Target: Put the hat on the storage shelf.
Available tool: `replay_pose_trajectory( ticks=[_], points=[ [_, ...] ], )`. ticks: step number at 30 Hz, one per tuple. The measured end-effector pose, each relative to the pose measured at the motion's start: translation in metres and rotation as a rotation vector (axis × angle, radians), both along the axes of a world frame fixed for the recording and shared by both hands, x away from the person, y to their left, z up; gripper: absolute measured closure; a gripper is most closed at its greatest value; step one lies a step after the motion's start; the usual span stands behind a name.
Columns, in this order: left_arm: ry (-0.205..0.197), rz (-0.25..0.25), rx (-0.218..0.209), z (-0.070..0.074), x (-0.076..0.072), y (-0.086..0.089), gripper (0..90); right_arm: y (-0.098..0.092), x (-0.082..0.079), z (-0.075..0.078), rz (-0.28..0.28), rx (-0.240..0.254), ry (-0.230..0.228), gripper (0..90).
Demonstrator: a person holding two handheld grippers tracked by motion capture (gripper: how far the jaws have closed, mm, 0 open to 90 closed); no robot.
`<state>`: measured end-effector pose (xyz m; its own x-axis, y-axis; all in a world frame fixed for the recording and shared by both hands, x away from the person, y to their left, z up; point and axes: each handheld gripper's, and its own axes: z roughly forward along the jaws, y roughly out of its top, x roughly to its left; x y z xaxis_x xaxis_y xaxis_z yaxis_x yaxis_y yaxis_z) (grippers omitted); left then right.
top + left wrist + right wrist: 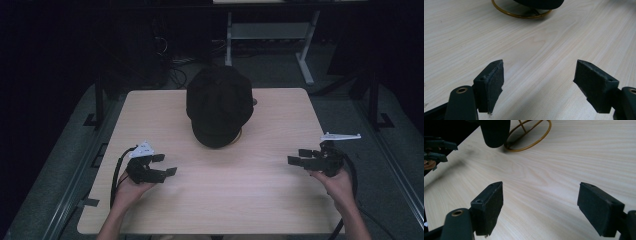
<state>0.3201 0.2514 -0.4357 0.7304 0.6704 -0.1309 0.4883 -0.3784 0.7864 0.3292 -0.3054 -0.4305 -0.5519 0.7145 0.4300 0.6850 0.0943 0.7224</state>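
1. Watching from the high view, we are seeing a black cap (219, 105) sitting on a gold wire stand (529, 137) at the far middle of the wooden table (225, 200), with both grippers well short of it.
2. We are noting the left gripper (162, 165) low at the near left, its jaws standing wide apart and holding nothing; the left gripper view is showing bare wood between the pads.
3. We are noting the right gripper (297, 156) at the near right, its jaws likewise spread wide and empty, pointing inward toward the cap.
4. We are judging the step in hand to be the approach to the cap from both sides.
5. To do it well, we are advising level, matched travel, keeping the jaws spread until the pads straddle the soft brim or crown edge, not the wire ring.
6. We are expecting the light stand to tip if one side pushes first, so both should be closing together.
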Motion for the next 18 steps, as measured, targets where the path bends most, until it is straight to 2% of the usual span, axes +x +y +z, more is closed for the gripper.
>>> replay_pose_trajectory(
  ticks=[10,13,18],
  points=[
    [0.001,-0.008,0.008,-0.001,-0.001,-0.002,23.4,0.005,-0.021,-0.011,0.016,-0.006,-0.006,20.3],
    [-0.002,-0.008,0.006,-0.002,-0.001,-0.002,23.4,0.006,-0.027,-0.015,0.021,0.013,-0.005,20.3],
    [-0.001,-0.008,0.006,-0.002,-0.001,-0.002,23.4,0.009,-0.036,-0.018,0.030,0.015,-0.008,20.2]
  ],
)
